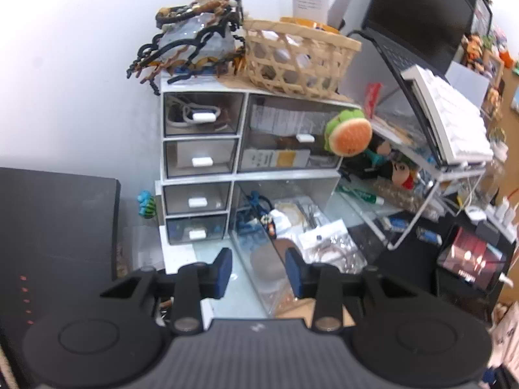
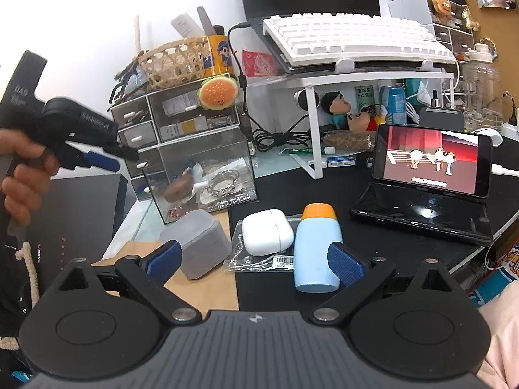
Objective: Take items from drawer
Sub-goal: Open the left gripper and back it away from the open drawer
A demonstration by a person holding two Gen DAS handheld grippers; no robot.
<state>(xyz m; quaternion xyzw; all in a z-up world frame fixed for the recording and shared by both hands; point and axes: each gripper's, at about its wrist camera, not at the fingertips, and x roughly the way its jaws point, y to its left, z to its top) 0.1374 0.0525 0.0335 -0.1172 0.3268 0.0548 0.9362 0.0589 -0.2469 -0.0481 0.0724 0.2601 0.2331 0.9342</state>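
Observation:
A clear drawer [image 1: 259, 246] is pulled out of the white drawer unit [image 1: 201, 175]; it also shows in the right wrist view [image 2: 201, 175]. It holds a brown round pouch [image 2: 178, 189], blue items [image 1: 256, 207] and clear packets [image 1: 327, 243]. My left gripper [image 1: 259, 274] is open and empty, hovering above the drawer's front part; it also shows in the right wrist view [image 2: 100, 159]. My right gripper [image 2: 256, 259] is open and empty above the desk. In front of it lie a grey box [image 2: 201, 243], a white earbud case [image 2: 267, 231] and a light blue bottle [image 2: 316, 249].
A black box [image 1: 55, 227] stands left of the unit. A woven basket [image 1: 298, 55] and a burger plush [image 1: 348, 136] sit on the unit. A white shelf with a keyboard [image 2: 350, 39] stands at the right, and a folding phone [image 2: 428, 175] on the black mat.

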